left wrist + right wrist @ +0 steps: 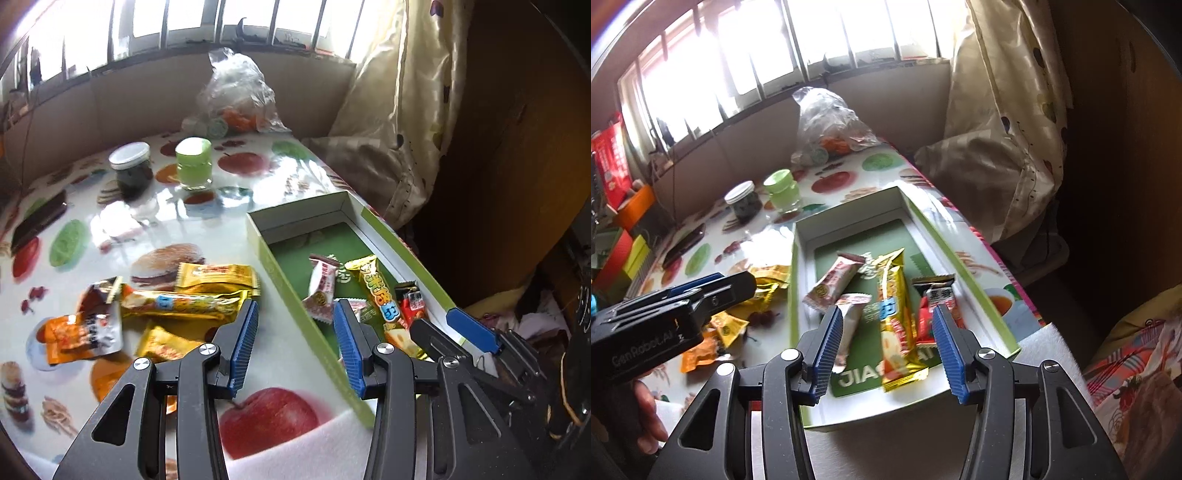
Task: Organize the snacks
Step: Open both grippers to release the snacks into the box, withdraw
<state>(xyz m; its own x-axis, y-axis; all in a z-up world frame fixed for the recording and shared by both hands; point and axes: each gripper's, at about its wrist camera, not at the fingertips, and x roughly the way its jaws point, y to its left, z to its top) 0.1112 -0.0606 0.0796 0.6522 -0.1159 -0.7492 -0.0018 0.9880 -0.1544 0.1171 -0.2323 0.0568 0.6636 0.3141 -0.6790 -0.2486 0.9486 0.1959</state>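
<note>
A shallow green box point(280, 280) point(964, 273) lies on the table and holds several snacks: two pink-white candies point(833, 282), a long yellow bar point(897, 325) point(380, 291) and a red-black packet point(934, 310). Loose snacks lie left of the box: yellow packets point(214, 277), a long yellow bar point(177, 304), an orange packet point(79, 334). My left gripper point(295, 325) is open and empty, straddling the box's left wall. My right gripper point(886, 328) is open and empty, above the snacks in the box. It also shows in the left wrist view point(443, 325).
A fruit-print tablecloth point(269, 413) covers the table. A dark jar point(131, 170), a green-lidded jar point(194, 162) and a clear plastic bag point(236, 96) stand at the back. A dark flat object point(38, 221) lies at left. A curtain point(402, 103) hangs at right.
</note>
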